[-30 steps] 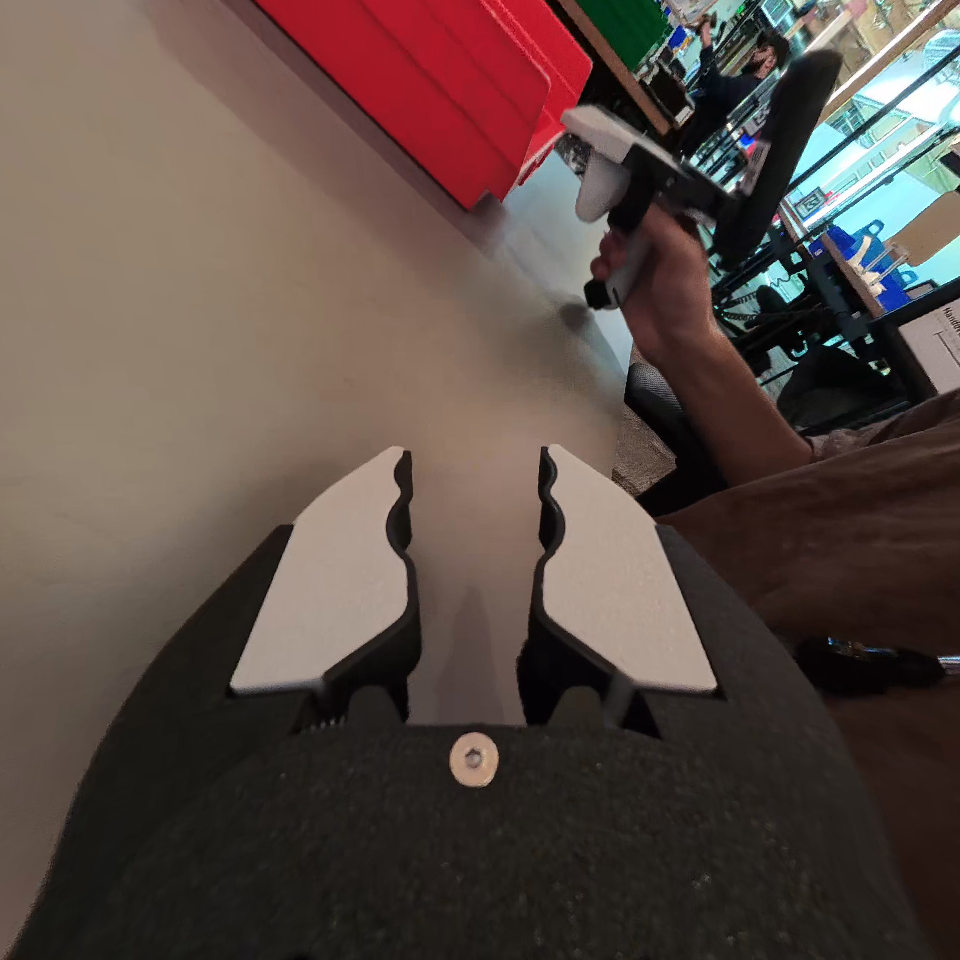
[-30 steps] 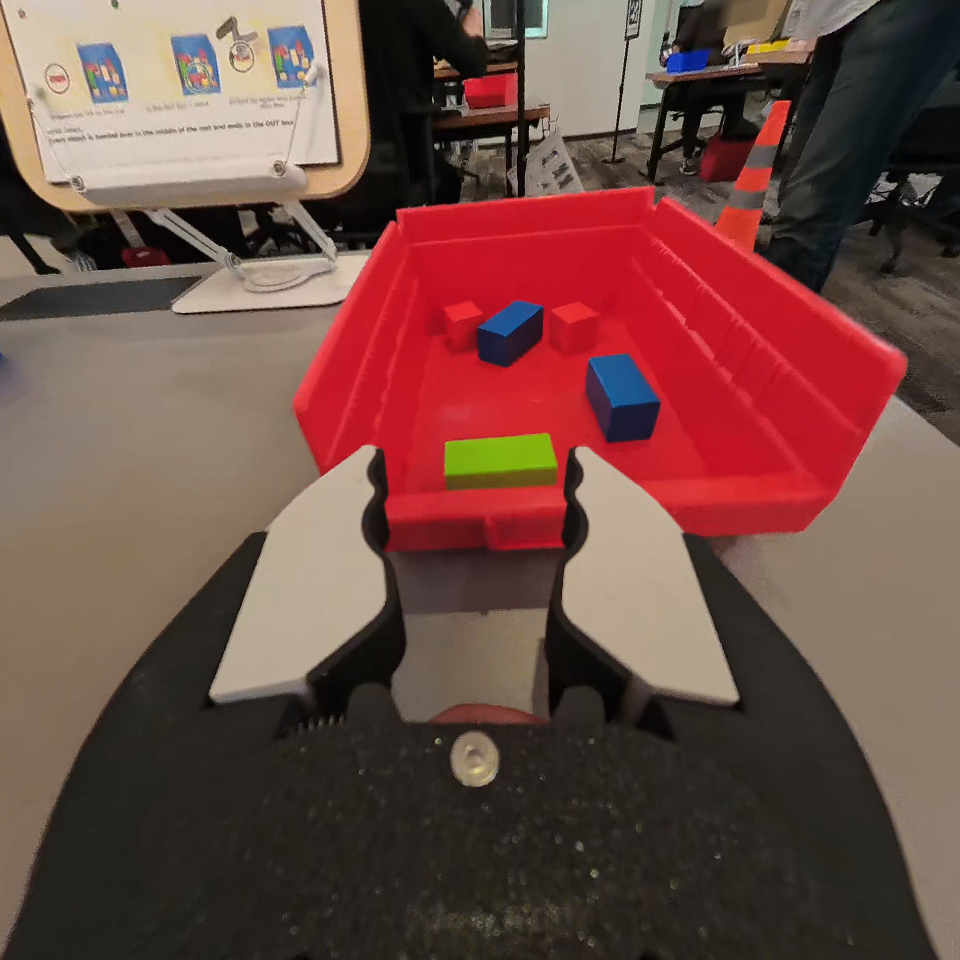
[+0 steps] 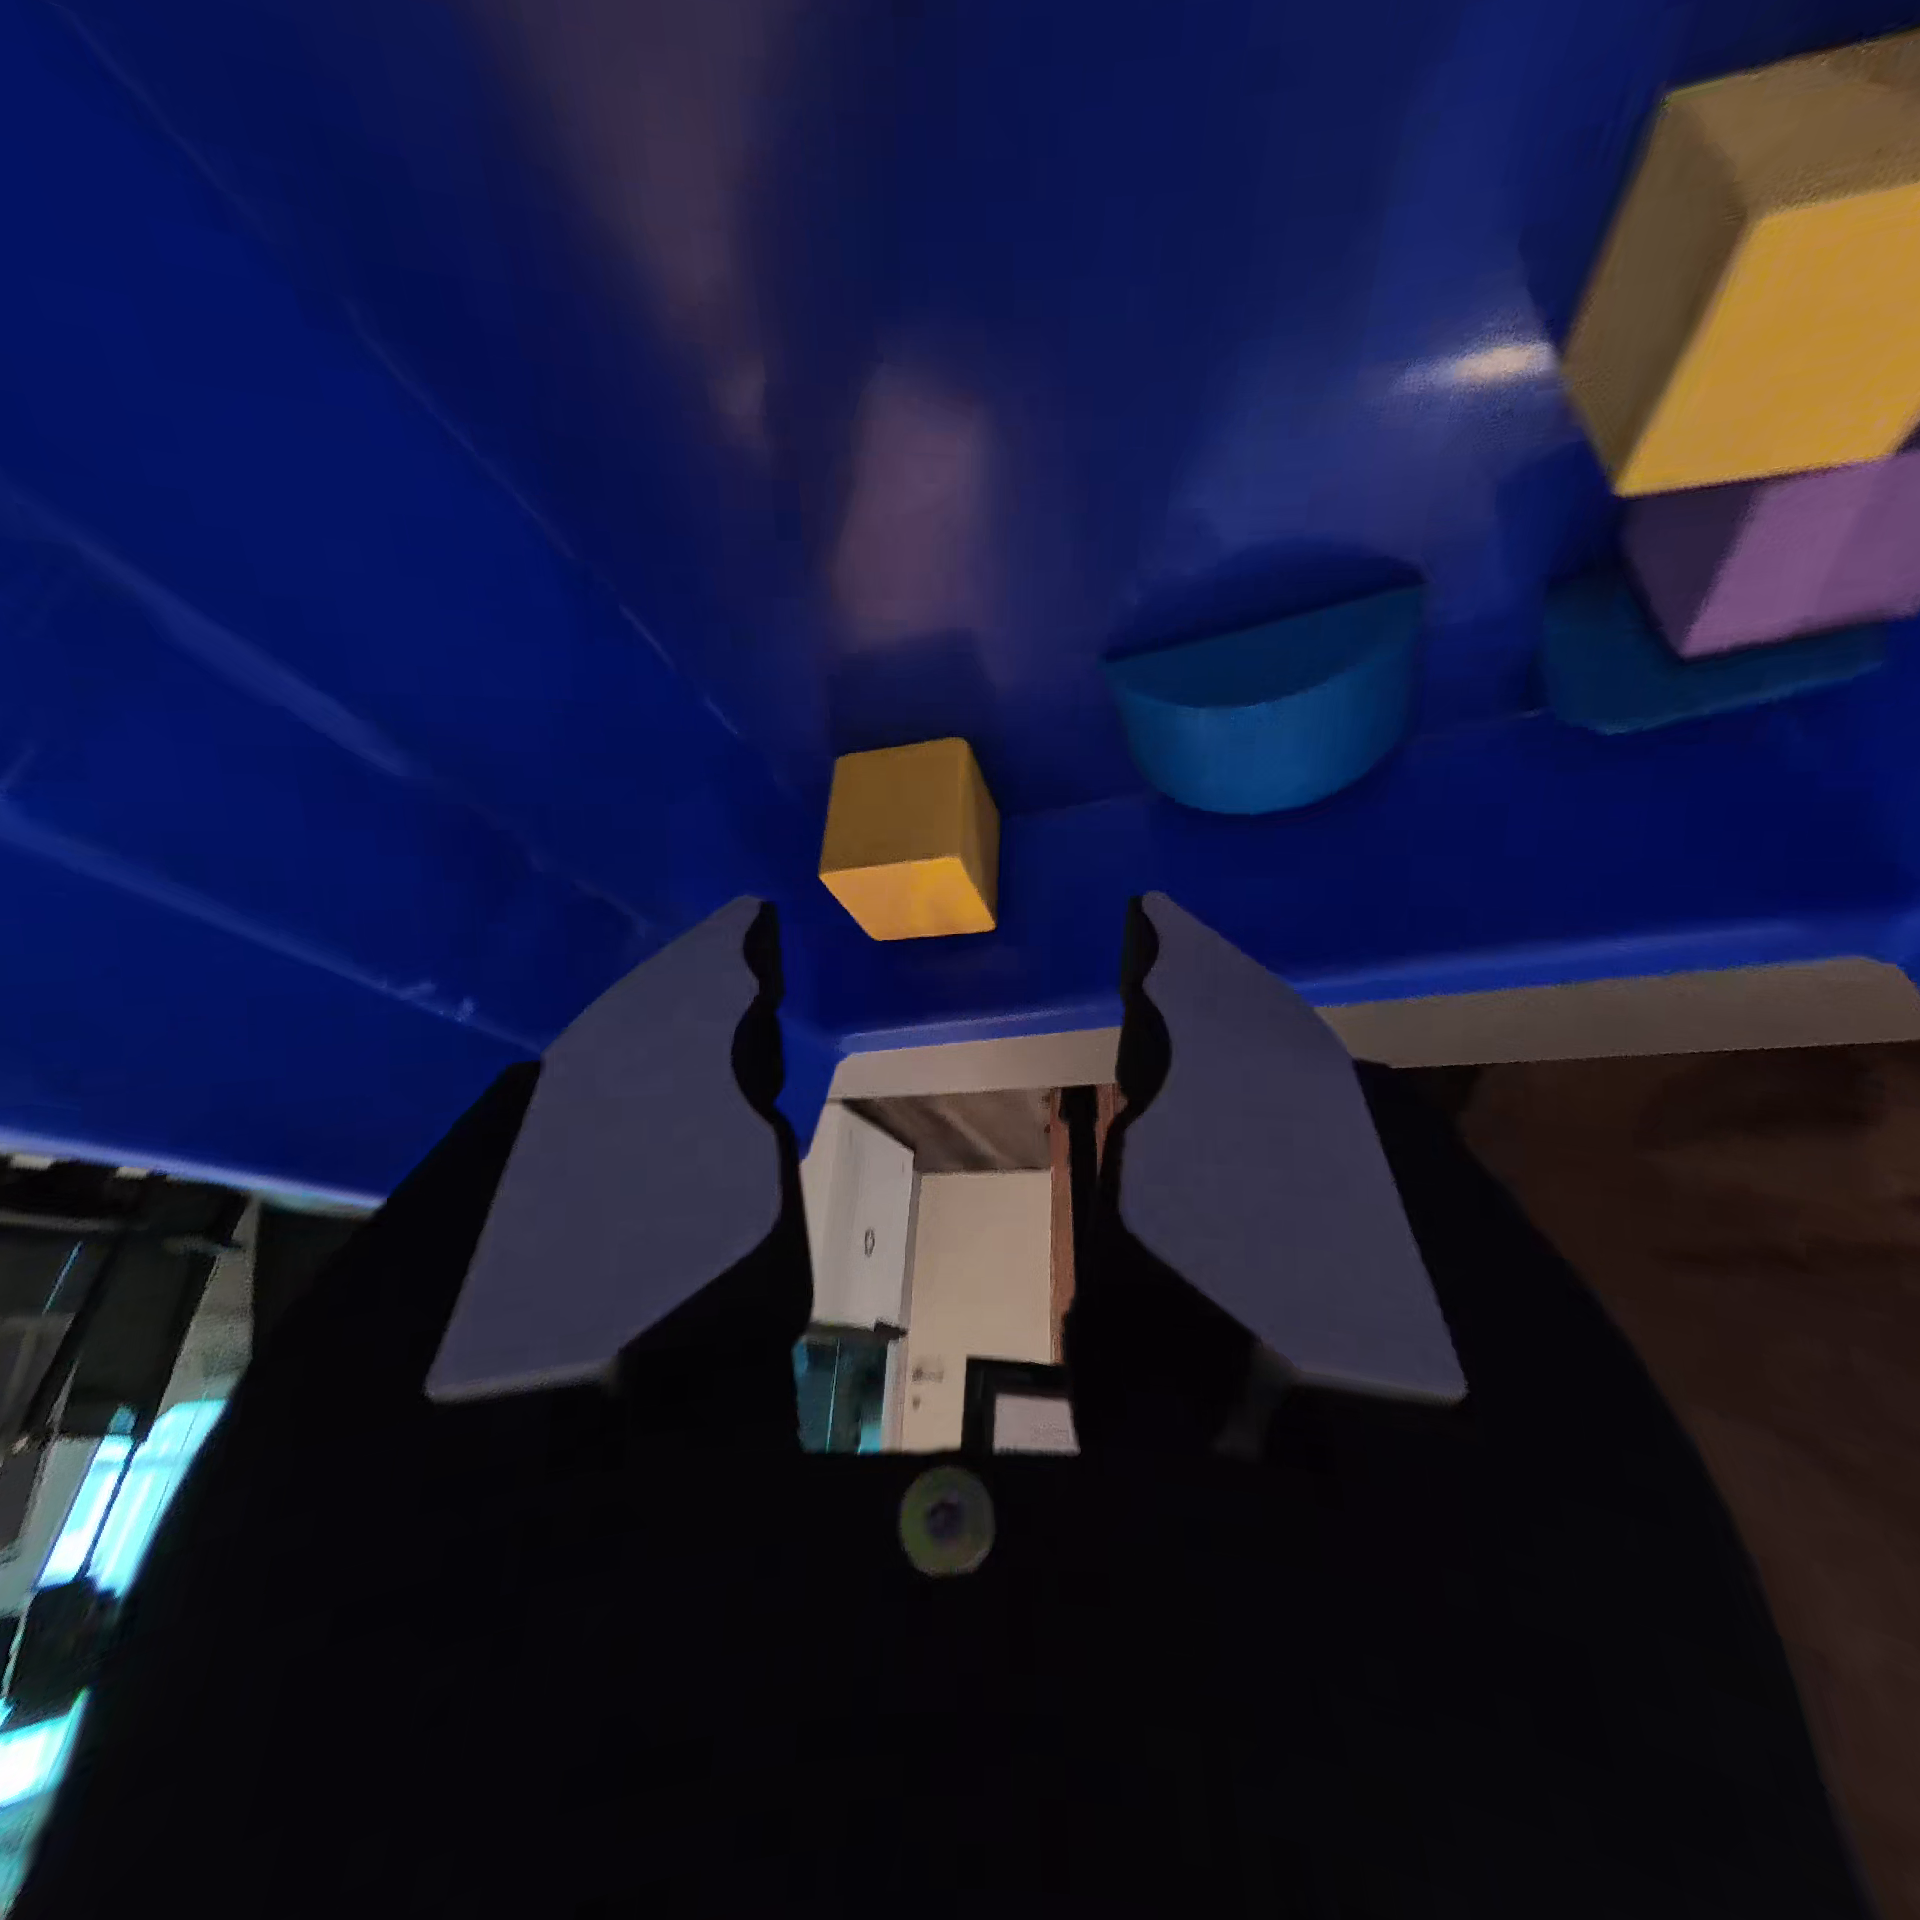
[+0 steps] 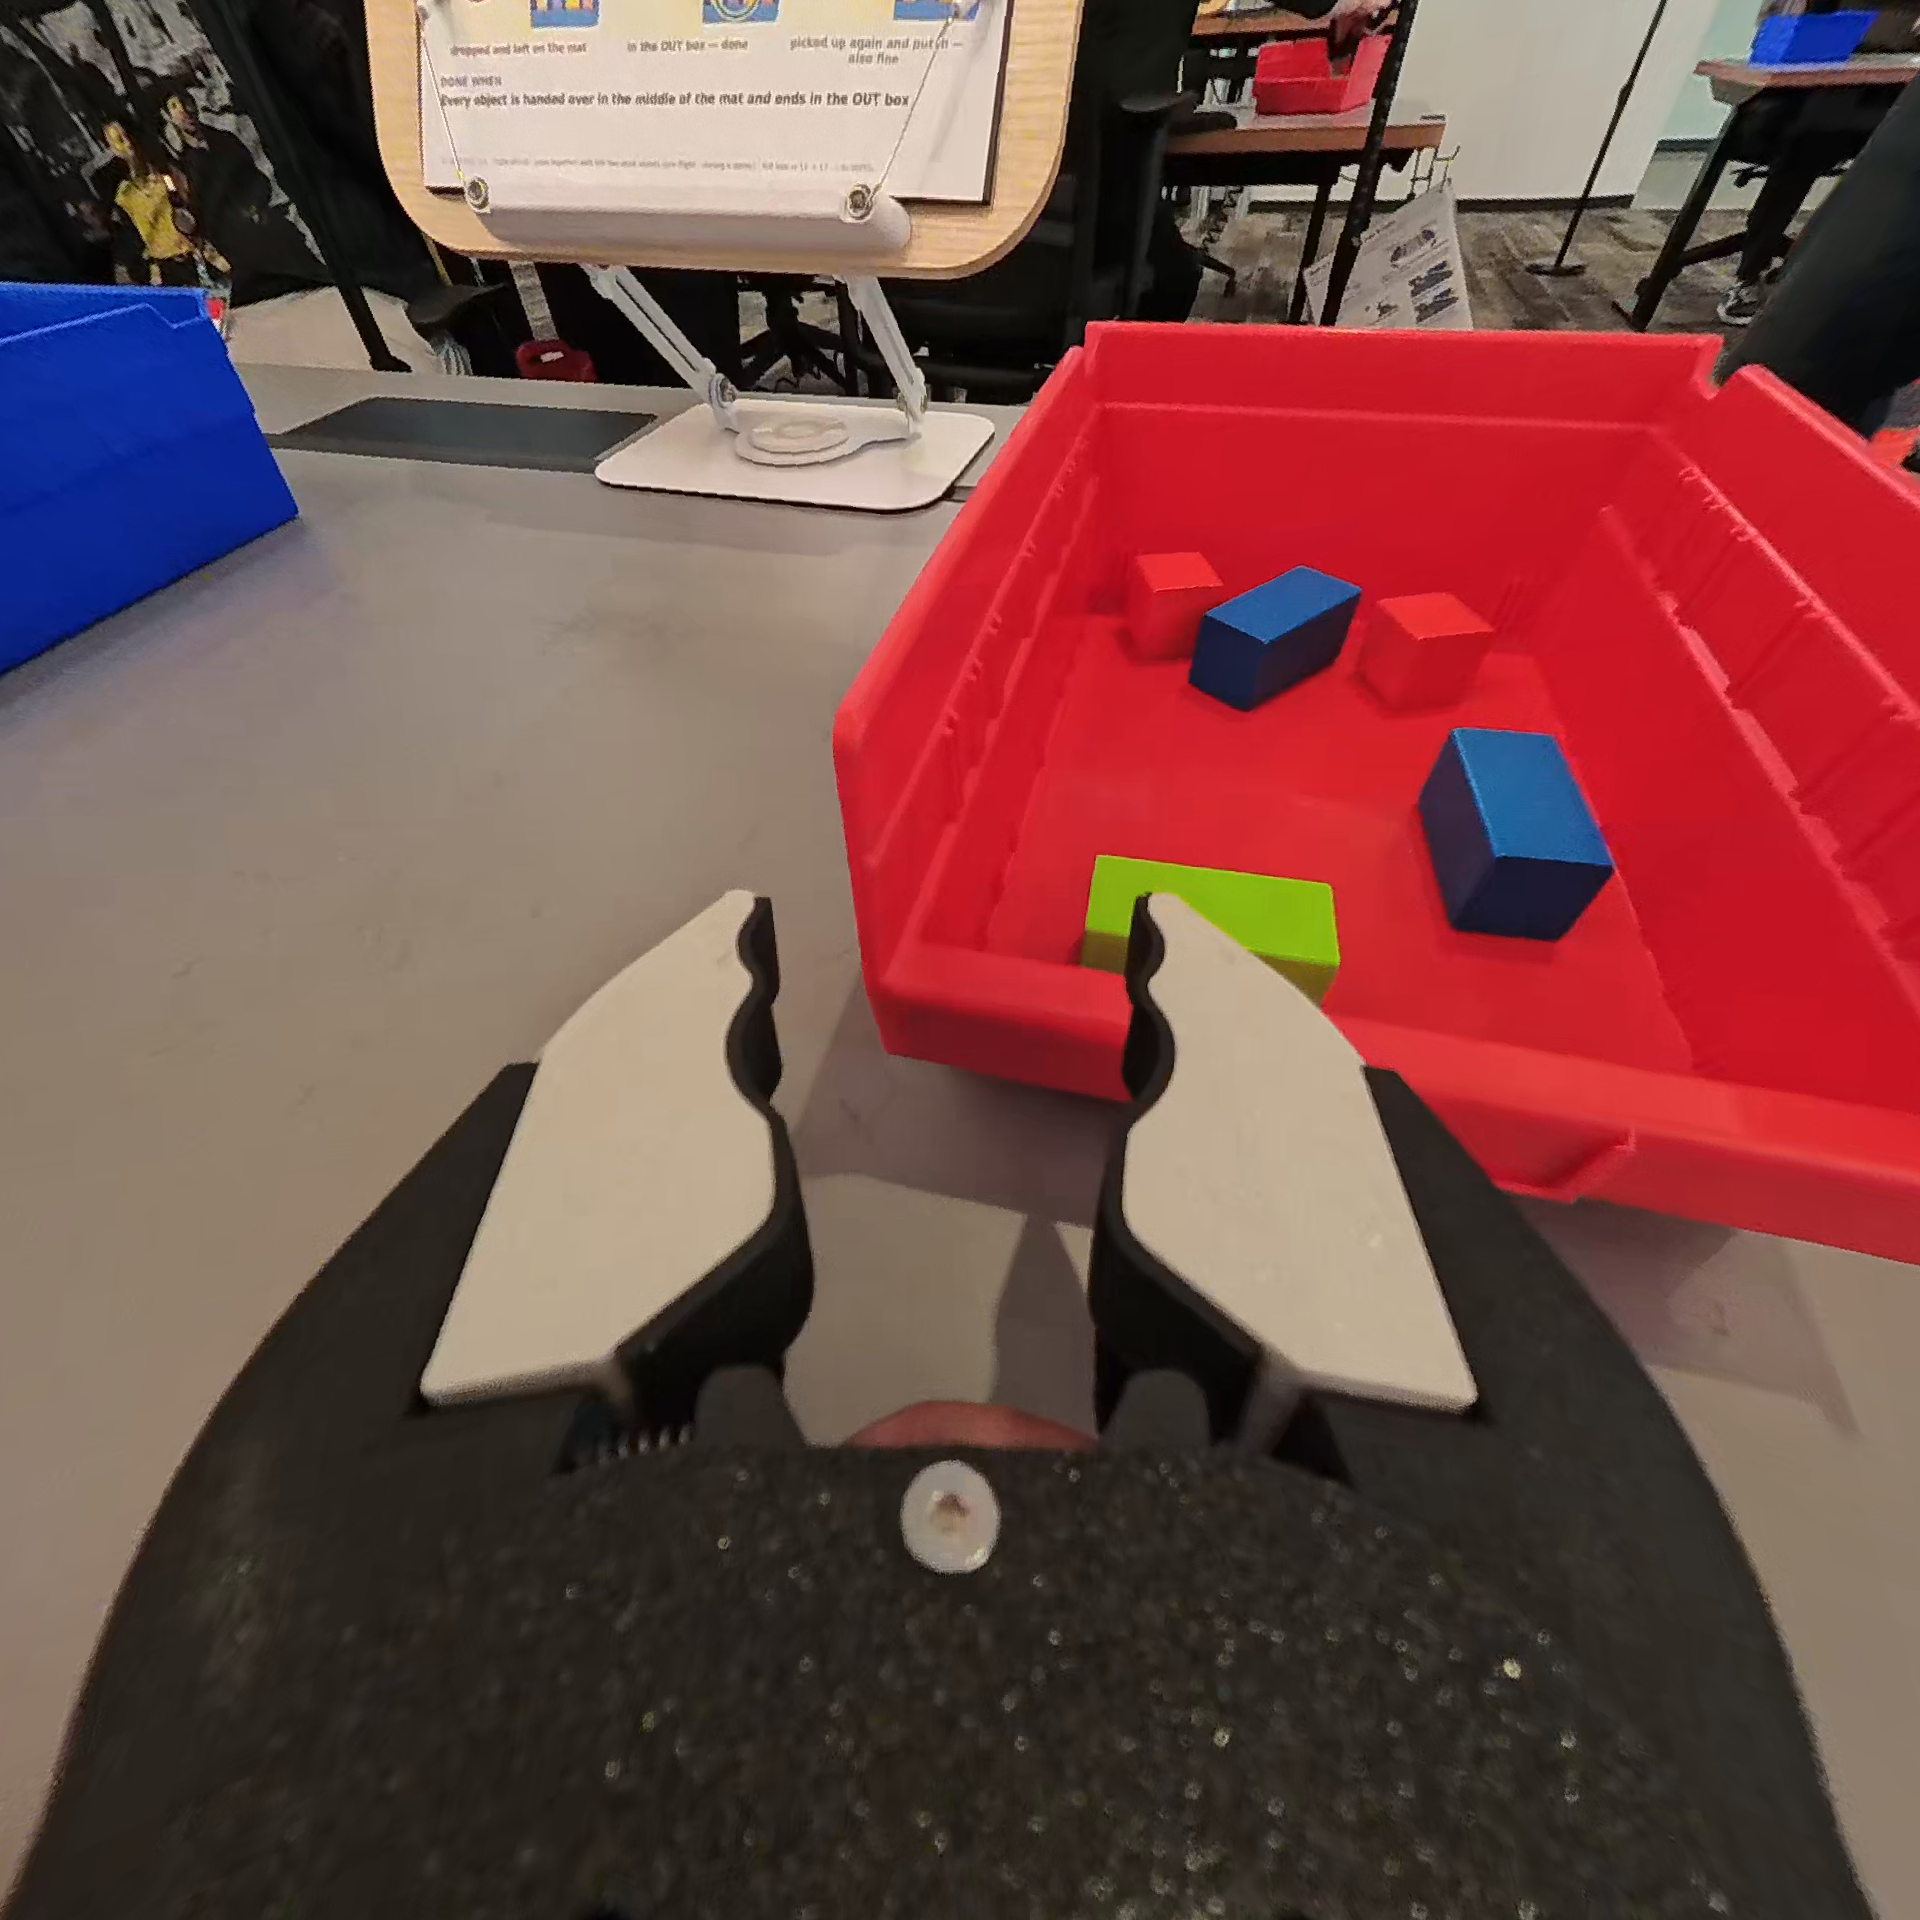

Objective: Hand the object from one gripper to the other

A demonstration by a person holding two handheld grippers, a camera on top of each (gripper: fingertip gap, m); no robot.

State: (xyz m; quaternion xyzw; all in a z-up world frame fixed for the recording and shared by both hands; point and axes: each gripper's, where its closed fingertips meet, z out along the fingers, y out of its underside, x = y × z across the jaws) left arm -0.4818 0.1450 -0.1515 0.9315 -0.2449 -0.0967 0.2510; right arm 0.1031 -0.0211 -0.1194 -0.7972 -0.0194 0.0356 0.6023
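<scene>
here the grey counter [image 4: 436,790] carries a red bin [image 4: 1039,1039]; both claws, left claw [image 3: 948,914] and right claw [image 4: 948,914], gape empty; the blue bin [image 3: 416,520] is blurred.

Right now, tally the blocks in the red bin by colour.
Red bin, right wrist view:
Red cubes: 2
Blue blocks: 2
Green block: 1
Total: 5
</scene>
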